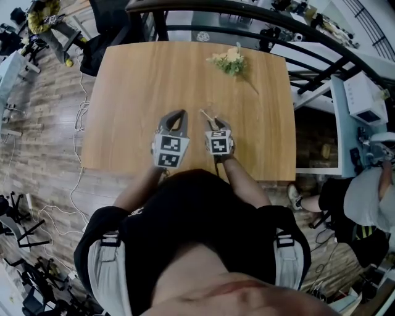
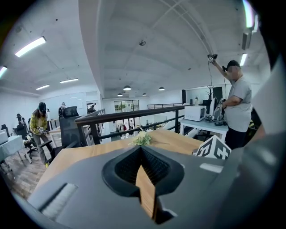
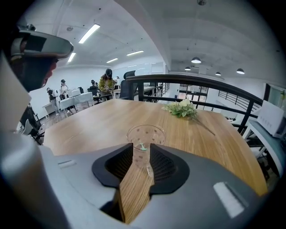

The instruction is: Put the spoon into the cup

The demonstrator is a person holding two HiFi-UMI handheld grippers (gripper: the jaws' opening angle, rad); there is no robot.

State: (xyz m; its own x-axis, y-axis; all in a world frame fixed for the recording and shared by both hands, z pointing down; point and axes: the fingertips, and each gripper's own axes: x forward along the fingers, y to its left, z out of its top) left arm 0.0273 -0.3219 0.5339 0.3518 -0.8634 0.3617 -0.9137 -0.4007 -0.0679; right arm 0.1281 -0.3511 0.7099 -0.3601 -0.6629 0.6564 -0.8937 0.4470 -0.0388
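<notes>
A clear plastic cup (image 3: 145, 133) with small dots stands on the wooden table (image 1: 142, 80), just beyond my right gripper (image 3: 142, 150). A pale spoon (image 3: 148, 166) stands in the cup, with its handle leaning back into the gap between the jaws. The pads stand apart and do not press on it, so the right gripper is open. In the head view the spoon (image 1: 207, 116) sticks out just ahead of the right gripper (image 1: 214, 125), and the cup itself is hard to make out. My left gripper (image 1: 178, 115) rests beside it, with its tips (image 2: 141, 150) together and nothing held.
A small bunch of pale flowers (image 1: 229, 62) with a long stem lies at the table's far side. A dark railing (image 1: 259, 12) runs behind the table. A person (image 1: 364, 197) stands at a white desk to the right. Chairs and cables lie on the floor at left.
</notes>
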